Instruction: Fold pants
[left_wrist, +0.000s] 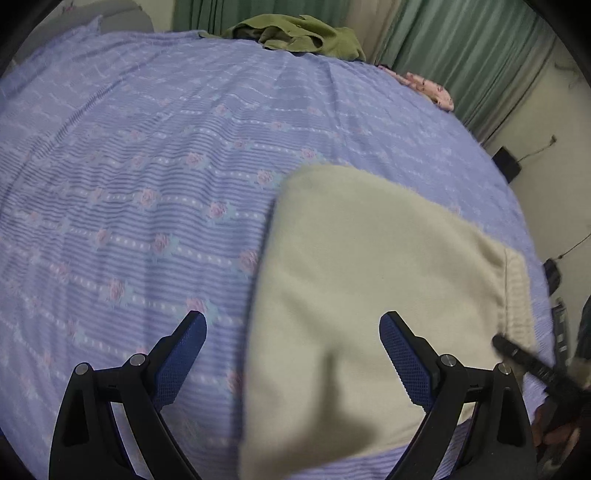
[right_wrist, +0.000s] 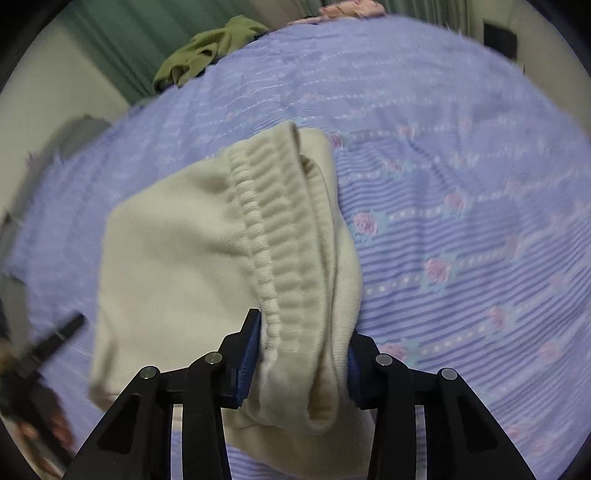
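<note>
Cream pants (left_wrist: 369, 280) lie folded into a thick bundle on a lilac flowered bedspread (left_wrist: 129, 184). My left gripper (left_wrist: 291, 332) hovers open over the bundle's near left edge, nothing between its blue pads. In the right wrist view the ribbed waistband (right_wrist: 273, 236) of the pants (right_wrist: 177, 266) runs up from my right gripper (right_wrist: 303, 343), whose pads press on the bunched waistband end. The other gripper's dark finger tip shows blurred at the picture's left edge.
An olive-green garment (left_wrist: 295, 37) is heaped at the bed's far edge, with pink floral cloth (left_wrist: 432, 88) at the far right corner. Green curtains (left_wrist: 461, 48) hang behind the bed. A dark box (left_wrist: 508, 164) and cables sit by the wall on the right.
</note>
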